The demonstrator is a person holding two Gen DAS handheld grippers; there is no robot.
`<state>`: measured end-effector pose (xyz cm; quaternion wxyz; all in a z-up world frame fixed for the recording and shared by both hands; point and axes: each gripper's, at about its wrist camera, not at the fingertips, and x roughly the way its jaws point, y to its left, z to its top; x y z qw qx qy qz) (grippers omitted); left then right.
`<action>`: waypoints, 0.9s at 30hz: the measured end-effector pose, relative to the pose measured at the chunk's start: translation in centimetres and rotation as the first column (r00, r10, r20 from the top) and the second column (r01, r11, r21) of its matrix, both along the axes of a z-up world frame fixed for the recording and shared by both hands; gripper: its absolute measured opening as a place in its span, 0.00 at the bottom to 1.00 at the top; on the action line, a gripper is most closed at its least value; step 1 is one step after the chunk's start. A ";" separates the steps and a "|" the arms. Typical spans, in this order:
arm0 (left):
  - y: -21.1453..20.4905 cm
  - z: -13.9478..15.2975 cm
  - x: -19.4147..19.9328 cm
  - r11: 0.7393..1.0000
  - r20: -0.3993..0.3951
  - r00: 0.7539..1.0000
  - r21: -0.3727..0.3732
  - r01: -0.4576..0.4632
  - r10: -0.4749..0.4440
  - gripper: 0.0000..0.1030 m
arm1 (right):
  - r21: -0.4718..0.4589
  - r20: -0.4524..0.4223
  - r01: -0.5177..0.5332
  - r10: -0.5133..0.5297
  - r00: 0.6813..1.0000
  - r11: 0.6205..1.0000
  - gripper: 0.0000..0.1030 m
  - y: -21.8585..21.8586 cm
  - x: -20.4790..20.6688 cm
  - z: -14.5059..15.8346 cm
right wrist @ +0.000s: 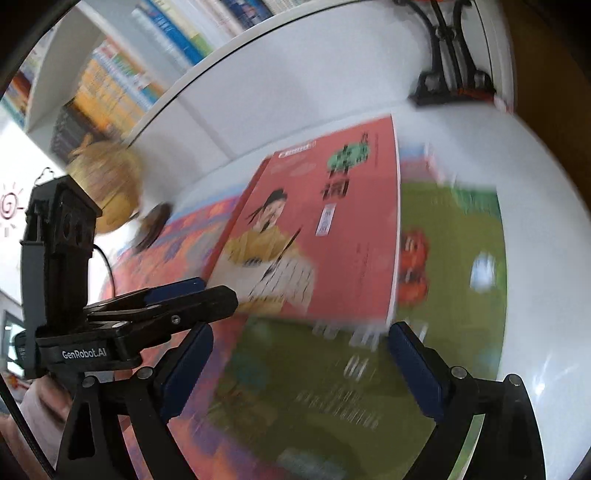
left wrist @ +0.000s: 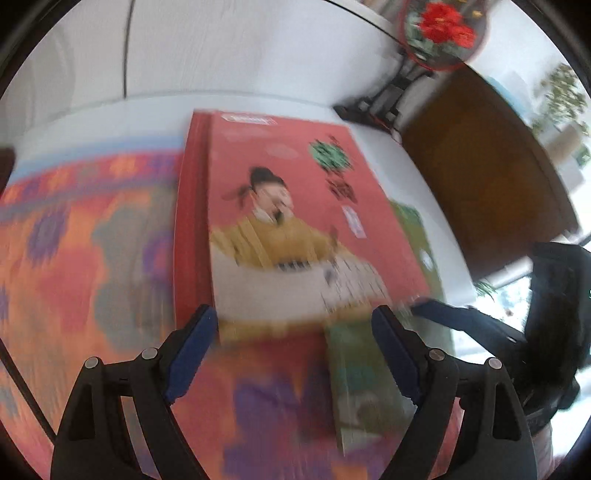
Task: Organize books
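A red book [left wrist: 295, 184] with a figure in a yellow robe on its cover lies flat, partly on top of a green book [left wrist: 369, 387]. Both rest on a colourful patterned mat [left wrist: 92, 240]. My left gripper [left wrist: 293, 350] hovers open over the red book's near edge, its blue pads spread wide and pressing on nothing. A finger of my right gripper [left wrist: 461, 317] reaches in from the right. In the right wrist view the red book [right wrist: 332, 240] covers the green book [right wrist: 454, 240], and my right gripper [right wrist: 303, 369] stands wide open above the green cover. The left gripper [right wrist: 218, 295] shows side-on at the left.
The mat [right wrist: 177, 236] lies on a white table [right wrist: 546, 295]. A shelf with several upright books [right wrist: 122, 74] stands behind, with a yellow round object [right wrist: 107, 188] near it. A black stand [right wrist: 450, 81] and a red flower ornament [left wrist: 443, 29] are at the back. Both views are blurred.
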<state>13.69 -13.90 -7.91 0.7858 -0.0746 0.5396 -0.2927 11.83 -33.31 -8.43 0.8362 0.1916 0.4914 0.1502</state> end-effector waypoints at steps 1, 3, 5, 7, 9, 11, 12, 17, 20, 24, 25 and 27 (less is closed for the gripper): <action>1.0 -0.3 -1.8 1.000 -0.041 0.999 -0.029 -0.005 0.004 0.81 | 0.083 -0.024 -0.041 0.043 0.999 0.996 0.92 0.8 -1.7 -0.2; 2.9 -1.3 -4.9 0.999 -0.139 0.990 -0.046 -0.010 0.004 0.81 | 0.103 -0.049 -0.093 0.098 0.994 0.990 0.91 2.9 -5.5 -0.2; 5.1 -2.0 -7.1 0.999 -0.197 0.980 -0.015 -0.032 0.029 0.81 | 0.025 -0.051 -0.130 0.131 0.990 0.991 0.89 4.0 -8.2 0.5; 6.6 -1.1 -6.8 0.998 -0.149 0.987 0.010 -0.066 0.067 0.81 | -0.093 -0.006 -0.107 0.106 0.994 0.990 0.89 3.8 -9.1 1.8; 7.2 0.1 -4.7 0.995 -0.062 0.993 0.035 -0.096 0.098 0.81 | -0.194 0.084 -0.017 0.034 0.996 0.981 0.89 2.4 -7.7 3.6; 6.8 1.3 -1.6 0.987 0.046 0.989 0.073 -0.143 0.140 0.81 | -0.253 0.170 0.136 -0.094 0.981 0.958 0.89 0.4 -4.5 4.9; 6.3 1.7 -0.2 0.986 0.087 0.985 0.065 -0.157 0.151 0.81 | -0.221 0.194 0.175 -0.133 0.972 0.959 0.89 -0.5 -2.3 5.0; 1.6 0.5 4.3 0.994 0.135 0.985 -0.032 -0.100 0.103 0.81 | 0.074 0.037 0.256 -0.259 0.965 0.964 0.89 -3.3 7.3 0.9; -0.1 -1.4 4.7 0.997 0.107 0.991 0.004 -0.076 0.075 0.81 | 0.195 0.029 0.235 -0.245 0.969 0.952 0.91 -2.9 8.0 -0.4; -0.8 -1.0 3.5 0.998 0.119 0.992 0.043 -0.037 0.031 0.84 | 0.103 0.028 0.130 -0.134 0.991 0.986 0.91 -0.6 7.0 0.2; -0.8 -0.8 3.0 0.998 0.115 0.993 0.057 -0.023 0.016 0.84 | 0.094 0.016 0.116 -0.118 0.993 0.989 0.91 -0.3 6.7 0.2; -0.3 -0.4 1.8 0.999 0.086 0.996 0.012 0.036 -0.037 0.78 | 0.143 -0.018 0.080 -0.078 0.997 0.987 0.91 0.2 6.1 0.2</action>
